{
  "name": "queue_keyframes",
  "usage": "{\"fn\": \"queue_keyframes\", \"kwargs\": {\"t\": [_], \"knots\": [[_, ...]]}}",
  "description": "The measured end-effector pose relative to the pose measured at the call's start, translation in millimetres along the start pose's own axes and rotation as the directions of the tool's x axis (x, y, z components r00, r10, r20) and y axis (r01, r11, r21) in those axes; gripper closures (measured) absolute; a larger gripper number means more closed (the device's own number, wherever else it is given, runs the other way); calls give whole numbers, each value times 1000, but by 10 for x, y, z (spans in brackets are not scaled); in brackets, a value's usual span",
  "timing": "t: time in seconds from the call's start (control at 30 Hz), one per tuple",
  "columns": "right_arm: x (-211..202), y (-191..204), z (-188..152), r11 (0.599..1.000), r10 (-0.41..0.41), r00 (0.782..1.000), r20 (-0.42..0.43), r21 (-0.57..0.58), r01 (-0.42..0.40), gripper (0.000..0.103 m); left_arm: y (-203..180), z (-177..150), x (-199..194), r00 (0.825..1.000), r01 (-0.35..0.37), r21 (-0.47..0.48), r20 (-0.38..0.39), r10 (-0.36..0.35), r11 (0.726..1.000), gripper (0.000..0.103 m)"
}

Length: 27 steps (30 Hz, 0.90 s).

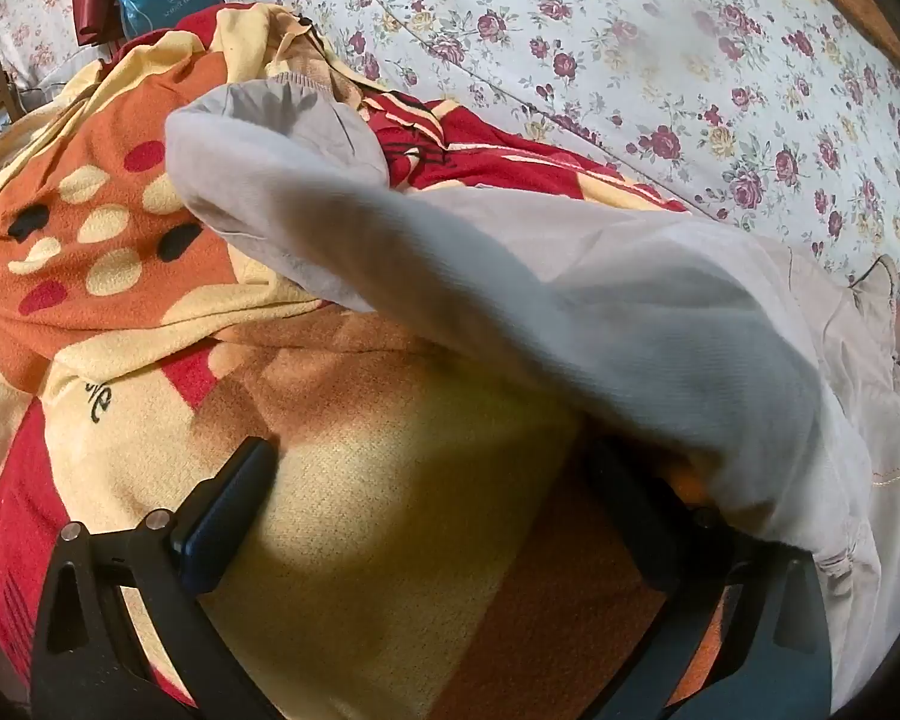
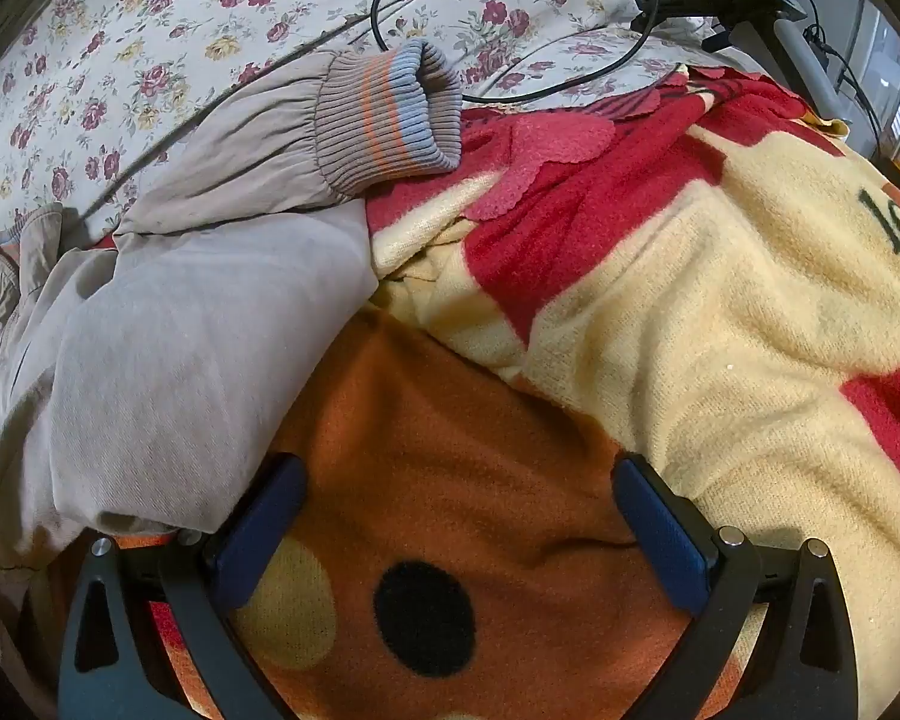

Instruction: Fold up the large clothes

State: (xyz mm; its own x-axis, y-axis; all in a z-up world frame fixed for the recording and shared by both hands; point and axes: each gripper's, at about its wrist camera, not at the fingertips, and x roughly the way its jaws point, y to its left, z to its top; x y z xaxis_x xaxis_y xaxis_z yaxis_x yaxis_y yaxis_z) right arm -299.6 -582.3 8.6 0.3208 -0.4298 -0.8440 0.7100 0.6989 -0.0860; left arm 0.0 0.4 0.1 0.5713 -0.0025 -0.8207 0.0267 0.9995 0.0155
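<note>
Floral bedsheet [image 1: 660, 60] behind, fleece blanket [image 1: 120, 240] rumpled over it. Left wrist view: grey jacket [image 1: 510, 276] draped across the blanket, sleeve reaching up-left, its lower edge lying over the right finger of the left gripper [image 1: 444, 516]; jaws apart, nothing clamped.

Right wrist view: jacket at left on the blanket, ribbed cuff [image 2: 384, 120] lying by a black cable [image 2: 570, 84]. Right gripper [image 2: 456, 516] low over orange fleece, jaws wide apart, left finger just beside the jacket's hem.

Judged light, limp, thin woven cloth, likely to sag and slide over fleece. Best taken at hem corners or shoulder seams; cuff thick and grippy, good for drawing the sleeve inward.
</note>
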Motion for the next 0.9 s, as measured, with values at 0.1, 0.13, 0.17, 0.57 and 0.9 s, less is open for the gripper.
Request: {"fn": "queue_keyframes", "kwargs": {"t": [0.1,0.13,0.17,0.57,0.9], "knots": [[-1,1,-2,1000,0,1000,1,-1,0,1,-5,-1,-15,1000,4,11,-24,-4,1000,0],[-1,0,-1,1000,0,1000,0,0,0,1,-4,-9,-32,999,9,19,-36,-8,1000,0],[-1,-2,0,1000,1,1000,0,0,-1,1,-5,-16,-59,999,10,24,-46,-9,1000,0],[-560,64,36,1000,-18,997,-76,-14,17,2,-279,-238,-1077,993,-17,141,121,0,990,0],[-2090,641,-267,939,310,948,-76,-133,-318,1,-626,-334,-1528,981,118,215,124,-147,969,0]]}}
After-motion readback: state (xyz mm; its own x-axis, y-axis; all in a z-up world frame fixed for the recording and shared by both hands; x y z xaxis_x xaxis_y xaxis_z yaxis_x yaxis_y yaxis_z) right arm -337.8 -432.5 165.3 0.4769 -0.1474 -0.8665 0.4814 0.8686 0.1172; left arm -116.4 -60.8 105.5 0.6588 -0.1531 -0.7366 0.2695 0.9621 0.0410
